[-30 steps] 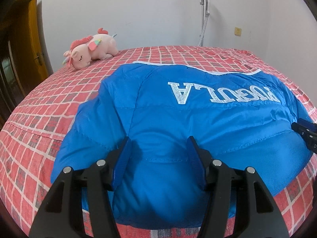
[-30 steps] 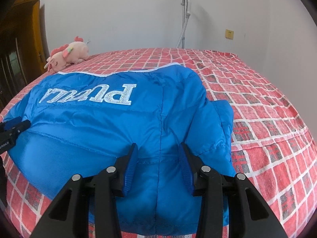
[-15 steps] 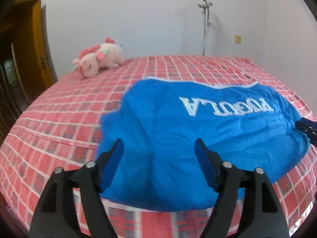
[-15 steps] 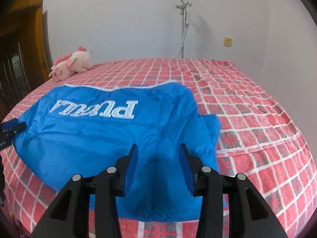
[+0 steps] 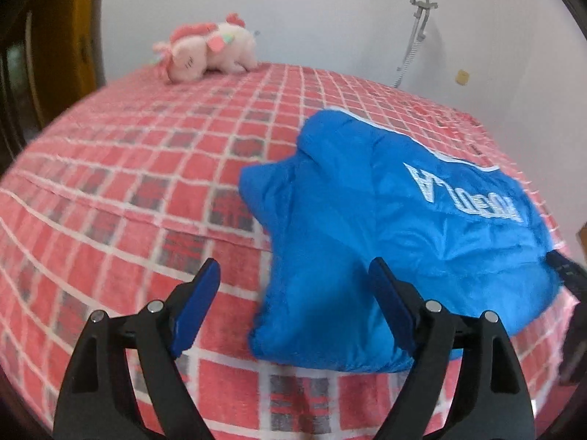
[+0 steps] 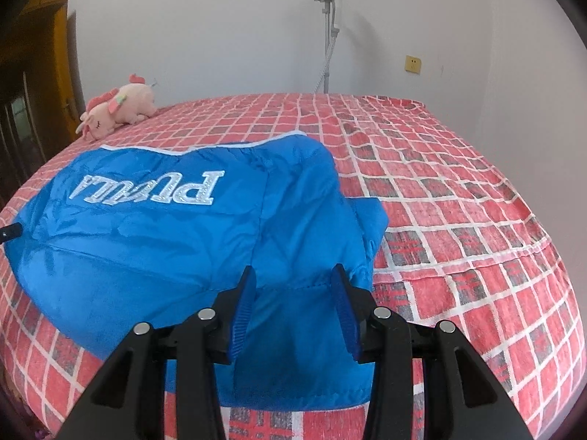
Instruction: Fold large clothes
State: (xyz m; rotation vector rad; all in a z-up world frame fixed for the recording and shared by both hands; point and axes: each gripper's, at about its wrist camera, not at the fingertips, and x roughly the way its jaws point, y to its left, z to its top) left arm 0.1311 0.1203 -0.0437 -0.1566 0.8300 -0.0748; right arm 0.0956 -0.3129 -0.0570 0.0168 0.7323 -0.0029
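A jacket (image 6: 176, 227) is lying on the bed (image 6: 458, 198), a plush toy (image 6: 117, 112) resting at its ten o'clock, a stand (image 6: 328, 33) rising behind at twelve.

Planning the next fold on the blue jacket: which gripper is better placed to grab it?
Right. The right gripper already straddles the blue jacket near its hem, fabric between the pads. The left gripper is opening, mostly over the checked bedspread at the jacket's edge.

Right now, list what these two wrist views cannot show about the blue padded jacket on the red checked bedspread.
- Blue padded jacket: its sleeves are folded out of sight in both views.
- Silver lettering: blurred in the left wrist view.
- Right gripper: whether its pads pinch the fabric is unclear.
- Left gripper: jaws opening, nothing gripped.
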